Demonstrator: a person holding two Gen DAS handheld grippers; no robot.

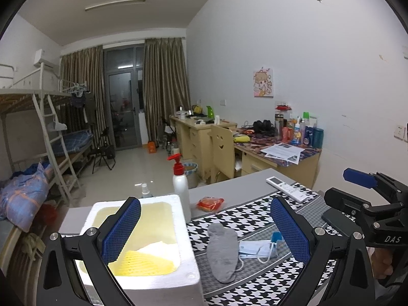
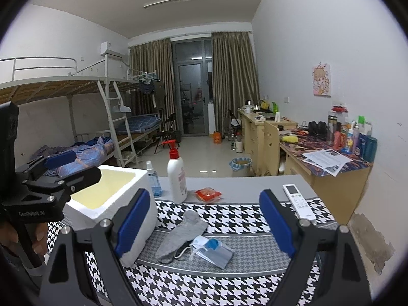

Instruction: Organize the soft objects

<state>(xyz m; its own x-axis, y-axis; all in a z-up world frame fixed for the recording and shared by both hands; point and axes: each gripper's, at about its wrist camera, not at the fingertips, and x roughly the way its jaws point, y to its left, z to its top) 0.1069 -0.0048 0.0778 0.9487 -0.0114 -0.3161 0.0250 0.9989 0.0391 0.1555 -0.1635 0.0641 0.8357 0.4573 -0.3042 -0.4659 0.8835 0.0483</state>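
A grey sock (image 1: 222,252) (image 2: 179,236) lies on the houndstooth cloth (image 1: 255,280) (image 2: 229,288). Beside it lies a blue face mask (image 1: 255,250) (image 2: 213,251), its ear loop touching the sock. A white foam box (image 1: 183,232) (image 2: 109,199) stands to the left and holds a yellow foam net (image 1: 145,262) and a white cloth (image 1: 158,246). My left gripper (image 1: 204,232) is open, above the box's right rim and the sock. My right gripper (image 2: 206,227) is open, above the sock and mask. Both are empty.
A white lotion bottle with a red pump (image 1: 180,183) (image 2: 176,178), a small spray bottle (image 2: 153,178), a red snack packet (image 1: 210,203) (image 2: 207,193) and a white remote (image 1: 287,188) (image 2: 298,201) lie on the table's far side. A cluttered desk (image 2: 331,160) stands behind.
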